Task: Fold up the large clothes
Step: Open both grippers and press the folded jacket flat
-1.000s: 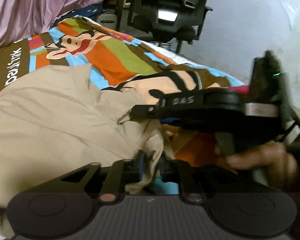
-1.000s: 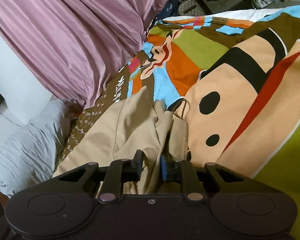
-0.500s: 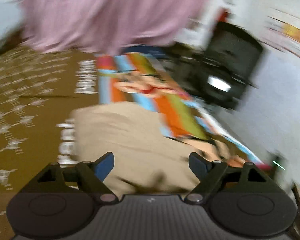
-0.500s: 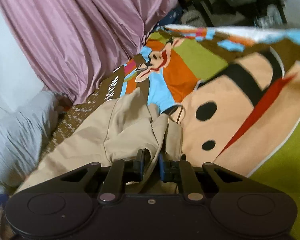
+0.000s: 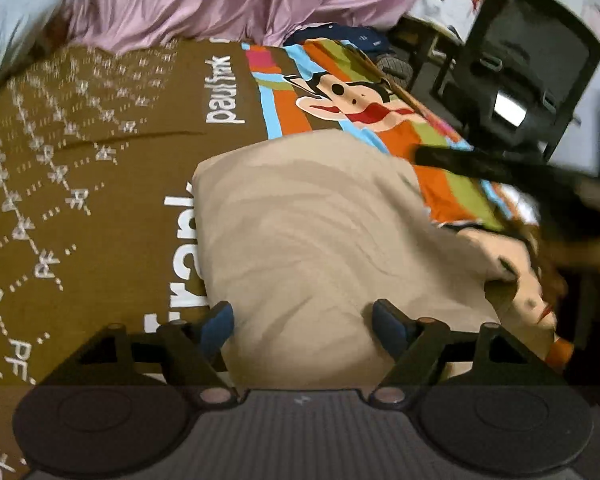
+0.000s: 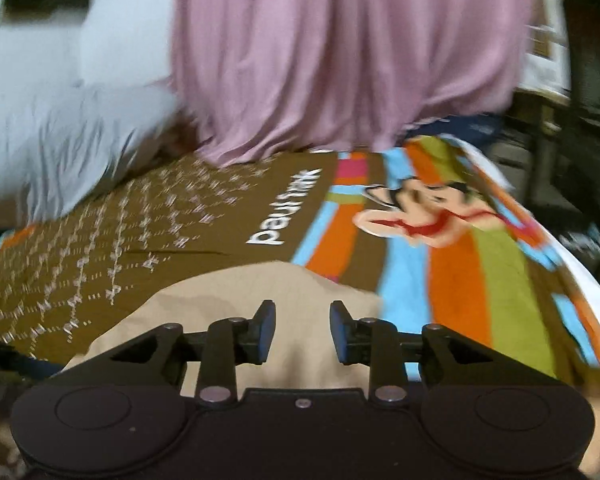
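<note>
Beige garment (image 5: 320, 232) lies folded on printed bedspread (image 5: 100, 200). Left gripper (image 5: 302, 320) spread wide, empty. Right gripper (image 6: 302, 330) jaws just opening, nothing pinched. Remaining: likely further fold, smoothing.

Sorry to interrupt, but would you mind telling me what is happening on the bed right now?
A person with a gripper in each hand is folding a beige garment on a cartoon-print bedspread. The left gripper is open above the cloth, gripping nothing. The right gripper has just been opening and has nothing pinched between its pads. The garment lies in a roughly folded block, with one edge still rumpled.
</note>
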`<state>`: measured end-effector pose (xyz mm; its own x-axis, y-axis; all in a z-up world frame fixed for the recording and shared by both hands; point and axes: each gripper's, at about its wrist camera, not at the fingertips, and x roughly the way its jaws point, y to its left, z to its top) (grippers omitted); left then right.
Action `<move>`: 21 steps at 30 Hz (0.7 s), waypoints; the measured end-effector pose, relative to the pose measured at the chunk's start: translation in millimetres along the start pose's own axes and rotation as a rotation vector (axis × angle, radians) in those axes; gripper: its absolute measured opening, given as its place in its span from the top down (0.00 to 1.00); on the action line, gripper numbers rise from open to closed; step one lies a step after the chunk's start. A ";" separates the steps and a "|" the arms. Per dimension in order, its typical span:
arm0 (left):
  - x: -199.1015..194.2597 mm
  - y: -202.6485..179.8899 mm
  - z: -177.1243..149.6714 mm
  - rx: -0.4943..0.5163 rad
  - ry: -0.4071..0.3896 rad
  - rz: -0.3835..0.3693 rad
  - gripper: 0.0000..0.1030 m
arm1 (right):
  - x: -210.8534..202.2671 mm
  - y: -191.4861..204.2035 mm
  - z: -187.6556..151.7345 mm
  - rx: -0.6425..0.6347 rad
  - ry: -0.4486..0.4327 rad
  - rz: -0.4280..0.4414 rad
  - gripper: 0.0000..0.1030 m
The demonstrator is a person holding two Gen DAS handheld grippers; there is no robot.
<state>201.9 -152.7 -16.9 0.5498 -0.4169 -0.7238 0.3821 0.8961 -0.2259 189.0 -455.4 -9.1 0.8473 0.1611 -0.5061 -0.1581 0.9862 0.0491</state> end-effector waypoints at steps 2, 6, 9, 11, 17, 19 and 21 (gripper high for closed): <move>0.0 -8.1 -3.9 0.016 -0.009 0.010 0.22 | 31.8 5.0 7.0 -0.014 0.037 0.020 0.70; 1.5 -5.0 -9.1 0.011 -0.003 -0.010 0.20 | 86.7 9.7 -3.1 -0.011 0.165 0.007 0.70; 6.9 -3.3 -13.1 0.011 0.005 -0.023 0.18 | 107.6 9.9 -27.7 0.004 0.249 -0.017 0.72; 8.5 -4.8 -14.7 0.022 0.003 -0.017 0.18 | 113.0 5.8 -45.1 0.038 0.252 -0.024 0.72; 9.7 -4.5 -18.3 0.039 0.000 -0.002 0.18 | 113.9 2.9 -52.3 0.057 0.242 -0.051 0.72; 10.1 -3.8 -19.5 0.038 -0.001 0.001 0.18 | 105.5 5.5 -50.9 0.034 0.234 -0.069 0.72; 10.1 -2.6 -20.2 0.032 0.000 0.000 0.18 | 85.4 6.9 -48.8 0.021 0.215 -0.073 0.71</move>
<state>191.5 -156.2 -36.8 0.5499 -0.4171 -0.7237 0.4061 0.8906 -0.2047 235.5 -436.7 -94.0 0.7279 0.0795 -0.6810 -0.0880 0.9959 0.0222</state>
